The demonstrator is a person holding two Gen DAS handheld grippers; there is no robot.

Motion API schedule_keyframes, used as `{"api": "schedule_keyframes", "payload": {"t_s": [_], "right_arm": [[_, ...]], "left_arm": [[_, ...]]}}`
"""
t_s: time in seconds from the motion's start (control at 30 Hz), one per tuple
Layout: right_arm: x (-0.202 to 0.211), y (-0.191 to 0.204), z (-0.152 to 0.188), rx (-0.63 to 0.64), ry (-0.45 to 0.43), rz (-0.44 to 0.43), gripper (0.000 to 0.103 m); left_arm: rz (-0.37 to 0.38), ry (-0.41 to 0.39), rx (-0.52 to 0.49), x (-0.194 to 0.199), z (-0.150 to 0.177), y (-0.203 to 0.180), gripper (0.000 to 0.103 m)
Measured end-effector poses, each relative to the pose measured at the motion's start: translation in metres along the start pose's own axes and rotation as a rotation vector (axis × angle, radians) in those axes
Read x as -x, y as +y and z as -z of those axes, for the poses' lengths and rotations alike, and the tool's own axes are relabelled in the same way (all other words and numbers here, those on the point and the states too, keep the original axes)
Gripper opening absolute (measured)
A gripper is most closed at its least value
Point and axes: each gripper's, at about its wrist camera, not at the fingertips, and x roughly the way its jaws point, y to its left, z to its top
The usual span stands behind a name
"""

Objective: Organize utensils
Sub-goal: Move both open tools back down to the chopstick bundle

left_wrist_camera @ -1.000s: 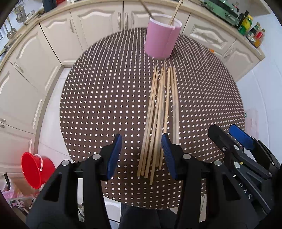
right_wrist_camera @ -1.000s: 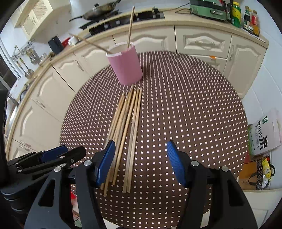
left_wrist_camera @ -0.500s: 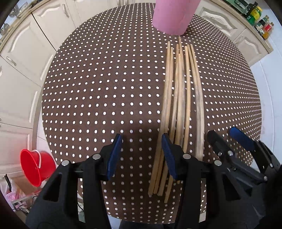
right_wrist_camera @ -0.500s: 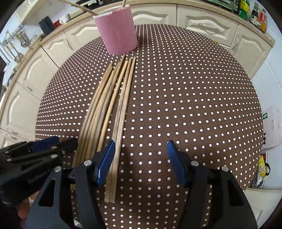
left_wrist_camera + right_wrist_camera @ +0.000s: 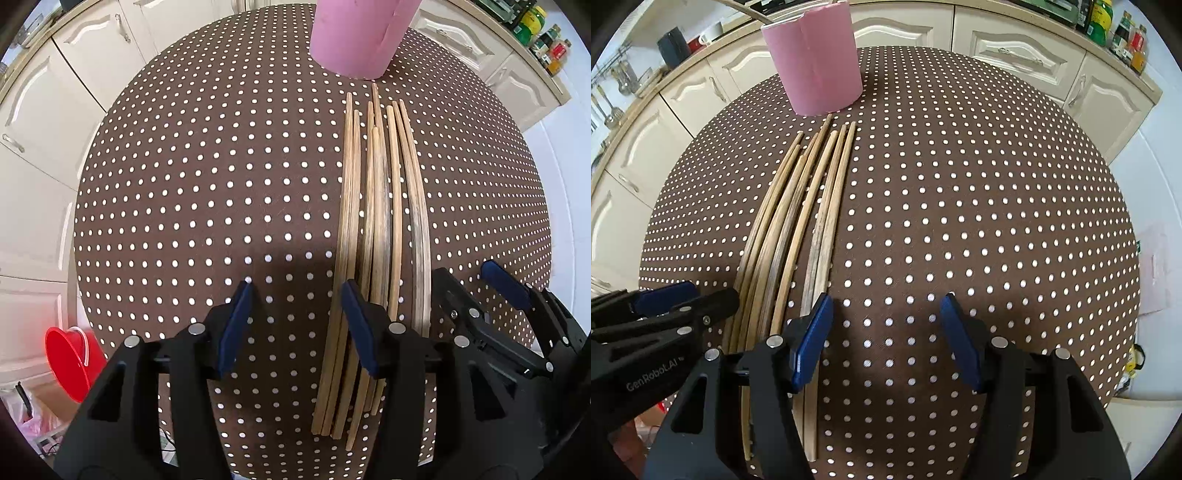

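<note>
Several wooden chopsticks (image 5: 380,221) (image 5: 798,229) lie side by side on the brown dotted round table (image 5: 184,184) (image 5: 960,221), tips toward a pink cup (image 5: 354,33) (image 5: 816,62) at the far side. My left gripper (image 5: 295,295) (image 5: 709,293) hovers low over their near ends, jaws opening; the leftmost sticks run under its right finger, and no pad presses on anything. My right gripper (image 5: 886,302) (image 5: 467,273) stands open just right of the bundle, with only tablecloth between its fingers. One chopstick (image 5: 746,11) leans out of the cup.
Cream kitchen cabinets (image 5: 1015,48) ring the table. Bottles (image 5: 543,40) (image 5: 1123,33) stand on the counter at the back right. A red bucket (image 5: 70,362) sits on the floor at the left, and a pale bag (image 5: 1152,266) on the floor at the right.
Both grippers have come down toward the table. The left one has shifted left, so the chopsticks now lie under its right finger instead of between its fingers, and its jaws stand slightly wider.
</note>
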Motion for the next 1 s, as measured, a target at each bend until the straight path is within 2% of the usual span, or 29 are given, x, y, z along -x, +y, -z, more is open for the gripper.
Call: {"api": "schedule_keyframes", "payload": {"t_s": [0.13, 0.27, 0.37, 0.5, 0.57, 0.7, 1.0], "right_arm": [[0.004, -0.006, -0.002, -0.058, 0.008, -0.070, 0.058], [-0.001, -0.001, 0.001, 0.007, 0.006, -0.008, 0.058], [-0.004, 0.002, 0.000, 0.020, 0.011, 0.010, 0.058], [0.004, -0.005, -0.003, -0.055, 0.019, -0.076, 0.056], [-0.001, -0.003, -0.002, -0.022, 0.032, -0.054, 0.056], [-0.002, 0.002, 0.002, 0.025, -0.002, -0.038, 0.057], [-0.007, 0.012, -0.004, 0.001, 0.023, -0.006, 0.056]], "left_arm": [[0.006, 0.012, 0.016, -0.001, -0.009, 0.001, 0.051], [-0.002, 0.010, 0.005, -0.004, -0.017, 0.001, 0.053], [-0.002, 0.010, 0.009, -0.006, -0.007, 0.004, 0.053], [-0.014, 0.013, 0.025, -0.003, -0.003, 0.008, 0.053], [-0.015, 0.009, 0.022, -0.002, 0.001, 0.010, 0.053], [-0.013, 0.013, 0.035, -0.002, 0.001, 0.013, 0.053], [0.000, 0.009, 0.065, -0.003, 0.001, 0.025, 0.053]]}}
